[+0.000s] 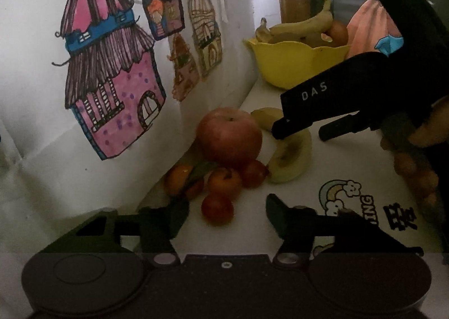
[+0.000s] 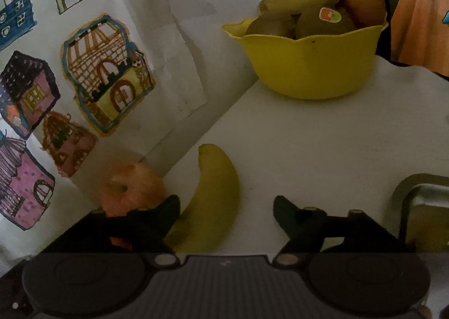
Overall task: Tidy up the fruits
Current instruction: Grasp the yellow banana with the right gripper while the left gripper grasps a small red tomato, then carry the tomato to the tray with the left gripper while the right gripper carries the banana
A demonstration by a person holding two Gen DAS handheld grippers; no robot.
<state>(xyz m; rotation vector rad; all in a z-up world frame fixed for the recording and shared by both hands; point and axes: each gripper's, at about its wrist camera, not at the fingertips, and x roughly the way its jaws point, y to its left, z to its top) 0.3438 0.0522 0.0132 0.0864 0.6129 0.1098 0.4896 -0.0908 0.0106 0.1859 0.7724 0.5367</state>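
A red apple [image 1: 228, 136] sits on the white table by the wall, with several small orange and red fruits [image 1: 224, 183] in front of it and a loose banana [image 1: 291, 155] to its right. My left gripper [image 1: 226, 214] is open just before the small fruits. My right gripper [image 1: 299, 129] is open above the banana. In the right wrist view the right gripper [image 2: 226, 211] straddles the banana [image 2: 213, 195], with the apple [image 2: 130, 188] at its left. A yellow bowl [image 2: 308, 66] at the back holds a banana, kiwis and an orange; it also shows in the left wrist view [image 1: 294, 64].
A white wall with paper house drawings [image 1: 112, 80] runs along the left. A metal container [image 2: 423, 207] stands at the table's right. An orange cloth [image 2: 421, 16] hangs behind the bowl. A rainbow sticker [image 1: 348, 198] marks the table.
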